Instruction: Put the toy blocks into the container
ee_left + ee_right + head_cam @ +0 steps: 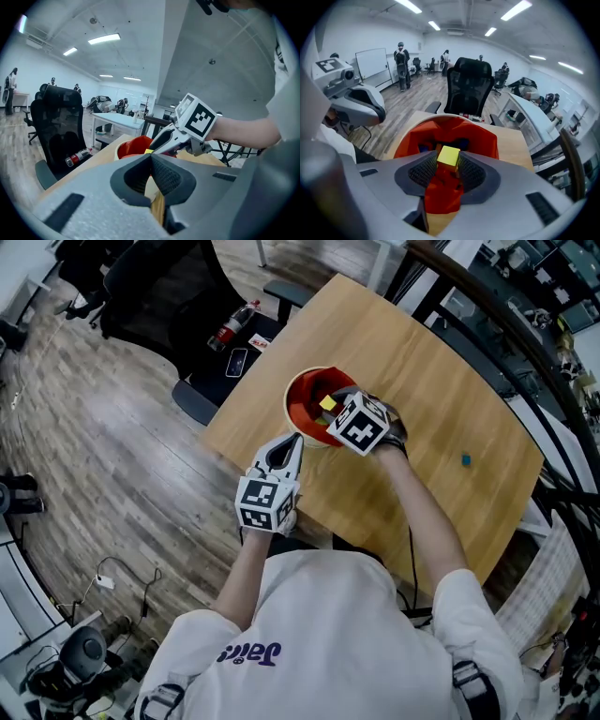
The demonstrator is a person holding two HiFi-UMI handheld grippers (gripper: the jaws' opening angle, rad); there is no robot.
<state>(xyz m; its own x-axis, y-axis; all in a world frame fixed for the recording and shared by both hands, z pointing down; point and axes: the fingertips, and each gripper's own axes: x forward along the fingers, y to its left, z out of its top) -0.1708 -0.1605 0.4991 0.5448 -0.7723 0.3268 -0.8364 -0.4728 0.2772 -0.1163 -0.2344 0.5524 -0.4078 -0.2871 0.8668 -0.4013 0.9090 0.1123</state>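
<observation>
A red bowl-shaped container (302, 401) with a pale rim stands near the left edge of the wooden table (422, 381). My right gripper (330, 409) points steeply down over it and is shut on a yellow toy block (449, 156), which hangs just above the red inside (480, 138). Blue blocks (423, 148) lie in the bottom of the container. My left gripper (294, 440) sits just in front of the container, its tips near the rim. Its jaws meet with nothing between them, as the left gripper view shows, where the container (132, 146) and the yellow block (148, 151) lie just beyond.
A small blue block (466, 460) lies alone on the table to the right. A black office chair (155, 292) stands past the table's left edge, with a red bottle (235, 325) and a phone (236, 362) on a dark surface beside it.
</observation>
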